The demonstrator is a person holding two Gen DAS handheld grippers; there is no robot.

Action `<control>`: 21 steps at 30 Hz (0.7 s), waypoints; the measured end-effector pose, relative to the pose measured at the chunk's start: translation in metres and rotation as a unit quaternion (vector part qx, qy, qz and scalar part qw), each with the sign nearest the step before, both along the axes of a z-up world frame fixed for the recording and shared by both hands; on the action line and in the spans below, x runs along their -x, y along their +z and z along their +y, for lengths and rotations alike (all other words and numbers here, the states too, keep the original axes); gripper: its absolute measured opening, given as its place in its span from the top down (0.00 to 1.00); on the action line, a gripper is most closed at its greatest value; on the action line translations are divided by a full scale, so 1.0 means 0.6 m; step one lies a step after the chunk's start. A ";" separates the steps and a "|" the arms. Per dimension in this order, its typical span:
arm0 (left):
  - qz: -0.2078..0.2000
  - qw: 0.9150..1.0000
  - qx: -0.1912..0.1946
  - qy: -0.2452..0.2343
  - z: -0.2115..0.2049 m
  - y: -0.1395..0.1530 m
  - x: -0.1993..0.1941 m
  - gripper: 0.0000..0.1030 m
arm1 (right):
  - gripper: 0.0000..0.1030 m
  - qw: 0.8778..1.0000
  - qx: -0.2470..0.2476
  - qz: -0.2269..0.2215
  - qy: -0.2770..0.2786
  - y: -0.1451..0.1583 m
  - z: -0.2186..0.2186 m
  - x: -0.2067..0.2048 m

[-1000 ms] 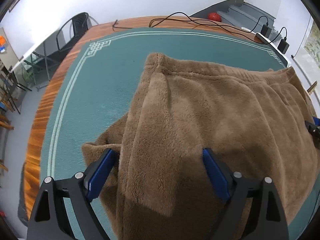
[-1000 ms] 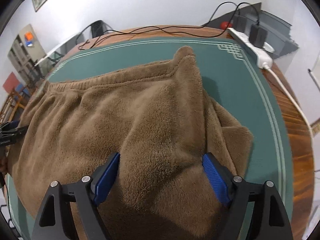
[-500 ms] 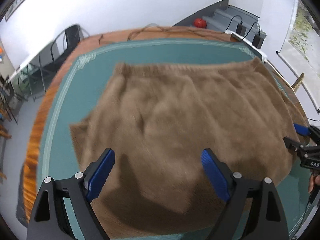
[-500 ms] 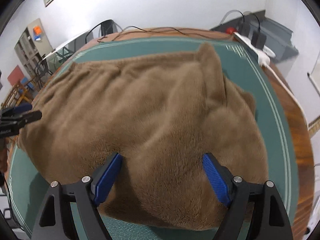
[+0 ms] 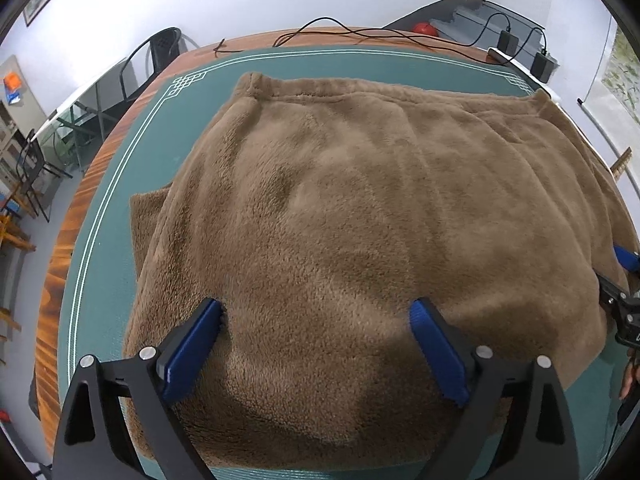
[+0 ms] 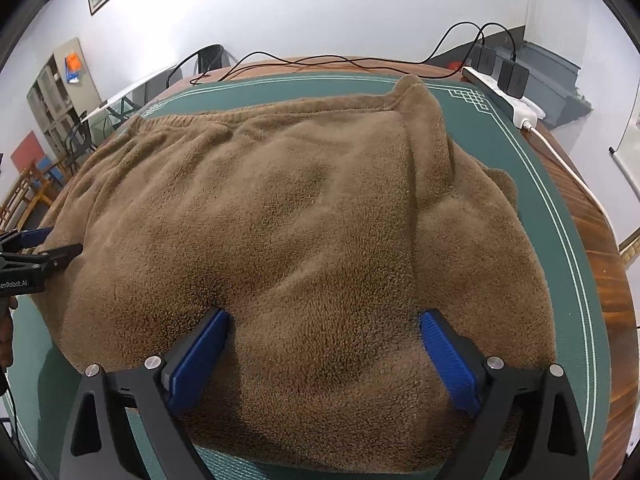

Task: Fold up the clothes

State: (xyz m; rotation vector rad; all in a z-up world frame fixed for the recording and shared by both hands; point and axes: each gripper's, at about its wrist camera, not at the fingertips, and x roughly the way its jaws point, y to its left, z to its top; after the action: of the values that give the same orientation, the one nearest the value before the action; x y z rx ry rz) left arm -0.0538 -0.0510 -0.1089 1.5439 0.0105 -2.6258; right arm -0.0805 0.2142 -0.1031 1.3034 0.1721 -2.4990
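The brown fleece garment [image 5: 360, 240] lies folded on the green mat [image 5: 120, 200], both the left gripper [image 5: 316, 344] and right gripper [image 6: 324, 348] spread open over its near edge, apparently to smooth it.

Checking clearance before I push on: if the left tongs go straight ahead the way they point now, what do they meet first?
Most likely the brown fleece garment: it fills the gap between the open left tongs and stretches ahead over the green mat. Height above it is unclear.

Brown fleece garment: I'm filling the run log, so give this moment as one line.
task: fold clothes | brown fleece garment: spread on green mat | left gripper: open | right gripper: open
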 end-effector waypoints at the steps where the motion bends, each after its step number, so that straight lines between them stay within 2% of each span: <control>1: 0.000 1.000 0.000 0.001 0.000 -0.001 0.000 0.05 | 0.05 1.000 0.000 0.003 0.000 0.000 -0.001 -0.002; 4: 0.001 1.000 -0.002 0.009 -0.003 -0.006 -0.002 0.01 | 0.04 1.000 -0.003 0.015 0.000 -0.002 -0.004 -0.009; 16: 0.013 1.000 -0.013 0.013 -0.005 -0.015 -0.009 0.01 | 0.02 0.998 0.000 0.056 -0.006 -0.009 -0.005 -0.023; 21: 0.017 1.000 -0.018 0.014 -0.005 -0.015 -0.012 0.01 | 0.01 0.998 -0.001 0.057 -0.006 -0.009 -0.007 -0.022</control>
State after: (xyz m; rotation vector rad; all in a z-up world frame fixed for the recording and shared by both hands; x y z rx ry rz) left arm -0.0467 -0.0538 -0.1181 1.4999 0.0819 -2.6436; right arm -0.0671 0.2099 -0.1084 1.1662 0.1946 -2.5856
